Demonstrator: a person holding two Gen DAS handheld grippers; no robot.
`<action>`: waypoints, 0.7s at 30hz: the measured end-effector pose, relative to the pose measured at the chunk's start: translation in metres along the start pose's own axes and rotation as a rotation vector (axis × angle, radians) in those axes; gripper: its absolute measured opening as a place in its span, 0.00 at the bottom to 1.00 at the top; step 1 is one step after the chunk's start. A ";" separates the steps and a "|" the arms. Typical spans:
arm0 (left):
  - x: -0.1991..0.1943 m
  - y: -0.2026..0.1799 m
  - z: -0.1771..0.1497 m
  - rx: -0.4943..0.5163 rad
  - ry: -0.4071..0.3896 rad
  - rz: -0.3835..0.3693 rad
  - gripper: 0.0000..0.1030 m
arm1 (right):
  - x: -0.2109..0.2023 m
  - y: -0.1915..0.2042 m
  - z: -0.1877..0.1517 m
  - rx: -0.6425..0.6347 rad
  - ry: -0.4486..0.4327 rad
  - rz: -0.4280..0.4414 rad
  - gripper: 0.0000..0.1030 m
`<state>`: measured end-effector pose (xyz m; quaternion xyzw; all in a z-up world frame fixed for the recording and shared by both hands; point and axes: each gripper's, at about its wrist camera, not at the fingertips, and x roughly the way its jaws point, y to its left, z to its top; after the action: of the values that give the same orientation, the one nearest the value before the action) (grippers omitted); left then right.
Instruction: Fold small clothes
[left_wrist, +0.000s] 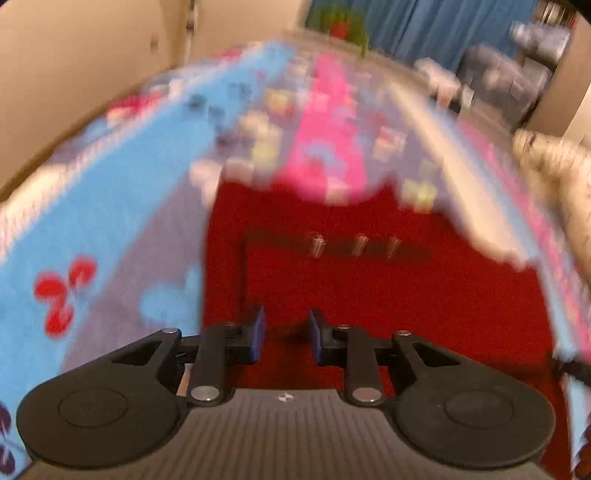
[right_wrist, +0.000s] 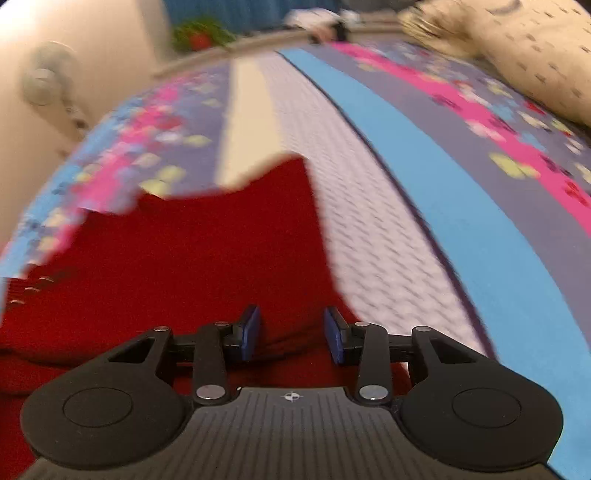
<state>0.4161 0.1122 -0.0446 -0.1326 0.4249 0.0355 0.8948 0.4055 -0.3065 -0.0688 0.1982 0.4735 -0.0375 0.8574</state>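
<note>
Two tongs, left (left_wrist: 284, 334) and right (right_wrist: 291, 334), parted and empty over red garment (left_wrist: 369, 288) on bed (right_wrist: 461, 236); edge grasp judged next.

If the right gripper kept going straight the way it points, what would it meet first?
Most likely the red garment: it lies directly ahead of the open right gripper, with its edge and the bedspread just to the right. Blur leaves depth uncertain.

No readable words, brands or numbers anywhere. Only a small white crosshair sign on the right gripper (right_wrist: 291, 338) body, near its front edge. A similar blurred mark on the left gripper (left_wrist: 285, 336) body.
</note>
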 end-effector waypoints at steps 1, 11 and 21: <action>-0.007 -0.004 -0.001 0.020 -0.027 0.009 0.26 | -0.005 -0.001 0.004 0.026 -0.008 0.019 0.39; -0.084 -0.032 -0.045 0.232 -0.080 0.008 0.59 | -0.046 0.007 -0.012 0.033 -0.033 0.136 0.46; -0.228 -0.041 -0.143 0.435 -0.299 0.005 0.86 | -0.182 -0.004 -0.061 -0.048 -0.211 0.200 0.46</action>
<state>0.1711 0.0454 0.0531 0.0705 0.2860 -0.0355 0.9550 0.2562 -0.3102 0.0516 0.2190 0.3596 0.0387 0.9062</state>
